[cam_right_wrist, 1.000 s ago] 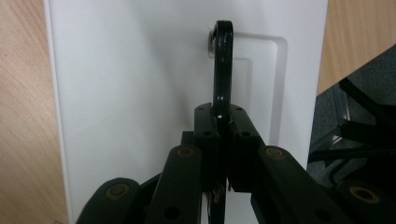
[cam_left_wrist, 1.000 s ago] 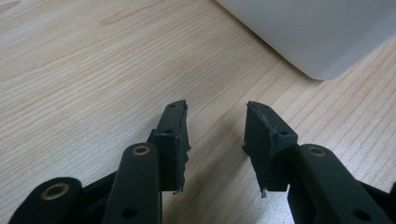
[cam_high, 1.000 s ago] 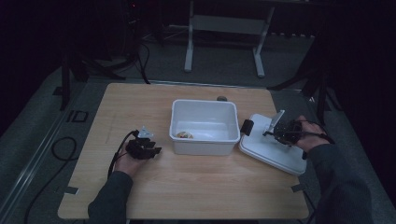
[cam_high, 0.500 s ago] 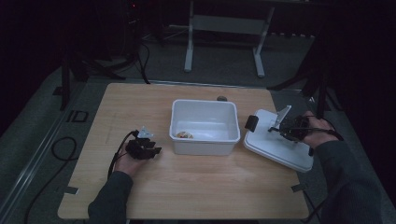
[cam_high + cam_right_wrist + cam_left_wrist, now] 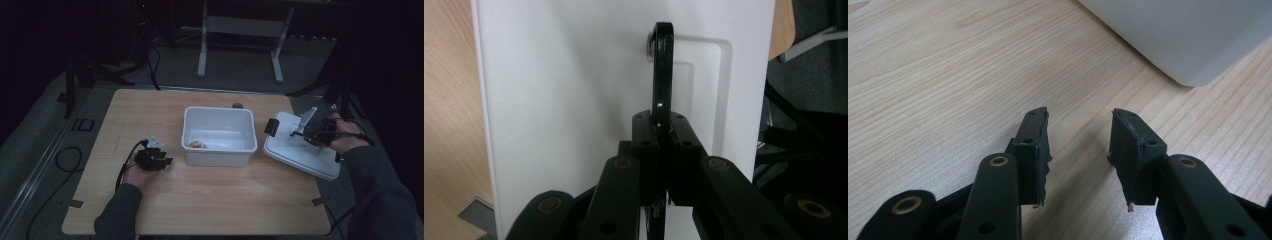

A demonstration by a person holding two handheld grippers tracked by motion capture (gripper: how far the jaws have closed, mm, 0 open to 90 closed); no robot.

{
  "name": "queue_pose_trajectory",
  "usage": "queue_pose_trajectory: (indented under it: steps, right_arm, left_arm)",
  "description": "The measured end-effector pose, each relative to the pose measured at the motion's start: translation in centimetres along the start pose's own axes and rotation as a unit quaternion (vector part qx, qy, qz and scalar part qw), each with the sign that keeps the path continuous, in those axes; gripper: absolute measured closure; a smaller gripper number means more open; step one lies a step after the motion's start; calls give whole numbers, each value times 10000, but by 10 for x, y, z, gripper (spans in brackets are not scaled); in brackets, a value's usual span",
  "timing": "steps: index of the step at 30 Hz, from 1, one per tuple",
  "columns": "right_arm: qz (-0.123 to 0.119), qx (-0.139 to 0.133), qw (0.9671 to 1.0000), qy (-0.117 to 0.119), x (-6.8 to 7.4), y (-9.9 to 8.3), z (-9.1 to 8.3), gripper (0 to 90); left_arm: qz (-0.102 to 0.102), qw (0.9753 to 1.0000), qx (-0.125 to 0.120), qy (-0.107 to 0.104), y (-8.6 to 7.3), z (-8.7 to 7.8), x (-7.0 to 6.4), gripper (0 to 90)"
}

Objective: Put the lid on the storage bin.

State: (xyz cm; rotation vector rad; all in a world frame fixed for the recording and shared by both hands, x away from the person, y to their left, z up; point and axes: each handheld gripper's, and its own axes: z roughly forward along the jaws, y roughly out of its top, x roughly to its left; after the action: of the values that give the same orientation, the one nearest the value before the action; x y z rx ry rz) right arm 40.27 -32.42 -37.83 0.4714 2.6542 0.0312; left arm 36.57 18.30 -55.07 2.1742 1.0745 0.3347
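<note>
Clamping the lid's handle, the right tongs lift it.

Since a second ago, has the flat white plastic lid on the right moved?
Yes. The flat white plastic lid, its black handle clamped in the right gripper, has shifted away from the white rectangular plastic tub, toward the table's right edge.

Wooden table, white bin, white lid at its edge

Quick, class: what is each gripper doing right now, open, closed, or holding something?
Left gripper: open, holding nothing, over the wooden table.
Right gripper: closed on the black handle of the white lid.
</note>
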Motion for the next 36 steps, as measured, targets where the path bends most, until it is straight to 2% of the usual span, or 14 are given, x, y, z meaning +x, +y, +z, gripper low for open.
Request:
queue_pose_trajectory:
  steps: [21,36]
  right_arm:
    - [-130,-139,9997,-166,-11,10,-29,845]
    - [-247,-275,9990,-250,-11,23,-41,845]
  left_arm:
    - [6,10000,5,7,0,0,0,594]
    - [44,10000,30,21,0,0,0,594]
